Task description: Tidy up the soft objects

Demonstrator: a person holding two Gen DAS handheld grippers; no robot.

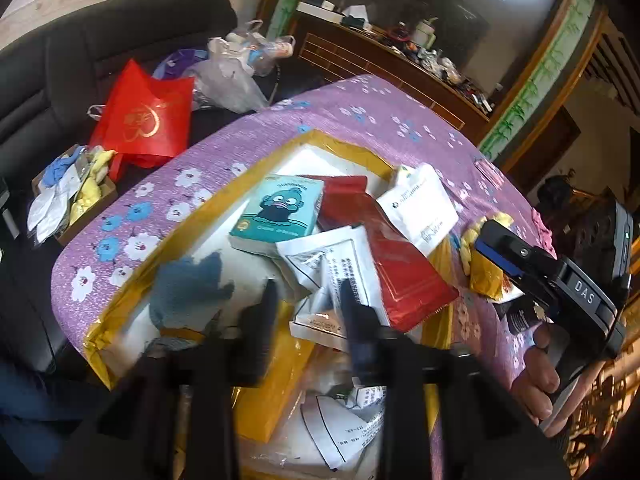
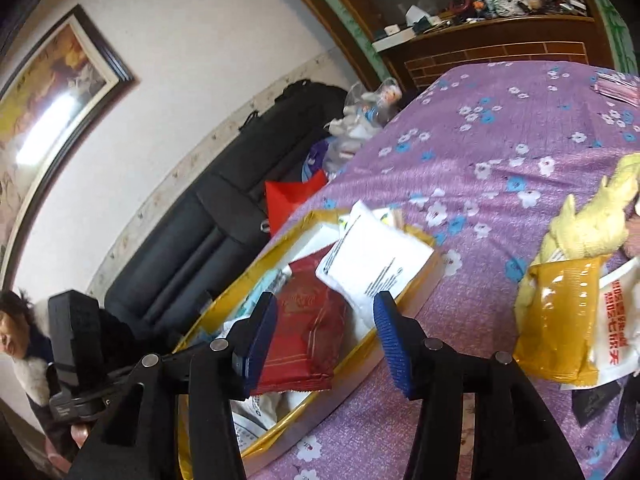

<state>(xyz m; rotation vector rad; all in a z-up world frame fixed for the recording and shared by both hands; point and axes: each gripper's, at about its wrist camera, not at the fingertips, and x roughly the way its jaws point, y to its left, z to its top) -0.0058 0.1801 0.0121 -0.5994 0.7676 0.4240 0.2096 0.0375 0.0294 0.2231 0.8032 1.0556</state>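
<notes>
Left wrist: our left claw apart, empty, over the gold-rimmed box; one blue glove just left of it, one red pouch right.

Right wrist: our right claw apart, red pouch behind its left finger; one yellow packet on tabletop, right.

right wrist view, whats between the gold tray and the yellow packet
Only bare purple floral cloth lies between the gold tray and the yellow packet in the right wrist view.

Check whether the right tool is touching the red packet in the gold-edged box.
Cannot tell. In the right wrist view the open right tool frames the red packet, whose corner passes behind the left finger; the left wrist view does not show it either.
</notes>
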